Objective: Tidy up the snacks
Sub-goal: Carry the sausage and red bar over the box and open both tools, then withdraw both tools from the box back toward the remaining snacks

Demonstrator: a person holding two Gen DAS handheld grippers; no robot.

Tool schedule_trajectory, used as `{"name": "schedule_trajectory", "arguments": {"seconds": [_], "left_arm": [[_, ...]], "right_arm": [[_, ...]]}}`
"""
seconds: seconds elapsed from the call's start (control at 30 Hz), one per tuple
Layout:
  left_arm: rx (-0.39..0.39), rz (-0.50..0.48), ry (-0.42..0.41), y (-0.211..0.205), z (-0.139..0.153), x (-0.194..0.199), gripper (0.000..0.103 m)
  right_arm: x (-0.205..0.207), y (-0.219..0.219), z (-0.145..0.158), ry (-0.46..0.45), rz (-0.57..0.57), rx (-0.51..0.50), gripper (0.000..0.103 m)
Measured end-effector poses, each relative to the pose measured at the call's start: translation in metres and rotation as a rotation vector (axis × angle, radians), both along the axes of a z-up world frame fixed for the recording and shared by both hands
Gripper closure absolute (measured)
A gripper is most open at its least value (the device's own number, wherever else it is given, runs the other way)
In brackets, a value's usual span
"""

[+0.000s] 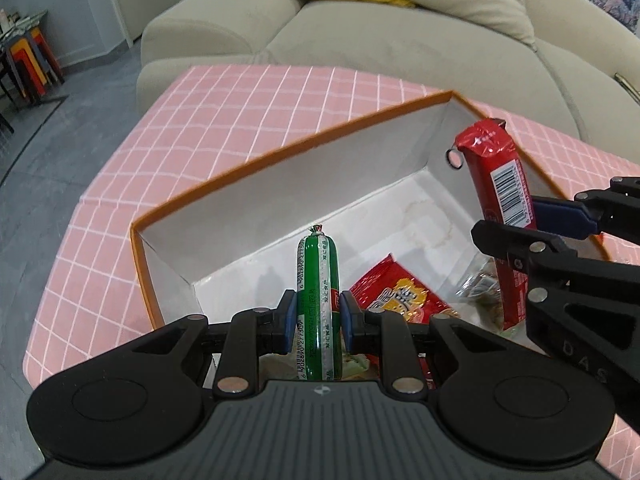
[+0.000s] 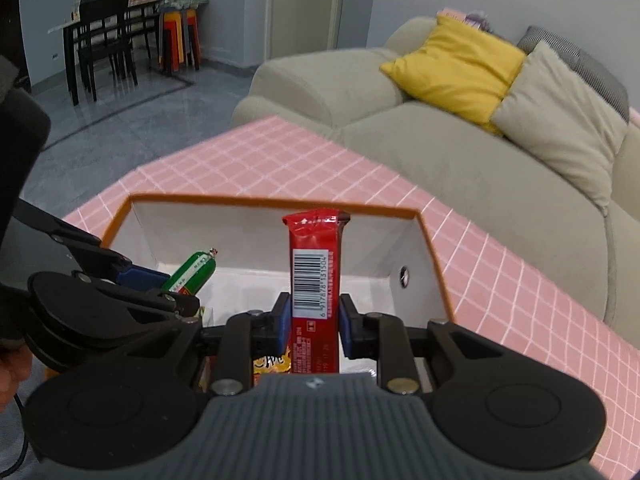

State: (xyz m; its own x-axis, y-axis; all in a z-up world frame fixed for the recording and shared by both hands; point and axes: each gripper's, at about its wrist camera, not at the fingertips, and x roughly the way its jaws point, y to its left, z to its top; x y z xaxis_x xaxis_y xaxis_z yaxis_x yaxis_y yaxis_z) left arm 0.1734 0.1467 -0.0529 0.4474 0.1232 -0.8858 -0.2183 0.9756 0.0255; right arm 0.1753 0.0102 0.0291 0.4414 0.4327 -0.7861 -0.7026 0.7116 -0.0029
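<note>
Green sausage clamped in L gripper, red bar in R gripper, over box

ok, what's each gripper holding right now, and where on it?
Left gripper: green sausage stick, clamped around its lower middle. Right gripper: red snack bar, gripped below the barcode, near mid-length. Both are over the orange-rimmed box.

Home living room: beige sofa, yellow cushion, dining chairs behind.
</note>
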Motion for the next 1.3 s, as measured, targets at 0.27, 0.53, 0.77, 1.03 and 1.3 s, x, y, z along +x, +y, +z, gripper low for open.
{"name": "schedule_trajectory", "arguments": {"seconds": [0.27, 0.53, 0.77, 1.03, 1.3], "left_arm": [[-0.030, 0.007, 0.062, 0.004, -0.020, 0.006, 0.079], [-0.059, 0.015, 0.055, 0.003, -0.024, 0.011, 0.078], [-0.058, 0.012, 0.068, 0.002, -0.029, 0.016, 0.078], [-0.045, 0.045, 0.057, 0.005, -0.024, 0.013, 0.053], [-0.052, 0.117, -0.010, 0.004, -0.008, -0.003, 0.042]], "right_arm": [[0.008, 0.015, -0.028, 0.051, 0.029, -0.087, 0.082], [0.011, 0.018, -0.045, 0.095, 0.018, -0.114, 0.083], [0.015, 0.018, -0.054, 0.115, 0.015, -0.138, 0.082], [0.016, 0.012, -0.051, 0.120, 0.005, -0.111, 0.059], [0.007, -0.008, -0.031, 0.045, -0.054, -0.043, 0.036]]}}
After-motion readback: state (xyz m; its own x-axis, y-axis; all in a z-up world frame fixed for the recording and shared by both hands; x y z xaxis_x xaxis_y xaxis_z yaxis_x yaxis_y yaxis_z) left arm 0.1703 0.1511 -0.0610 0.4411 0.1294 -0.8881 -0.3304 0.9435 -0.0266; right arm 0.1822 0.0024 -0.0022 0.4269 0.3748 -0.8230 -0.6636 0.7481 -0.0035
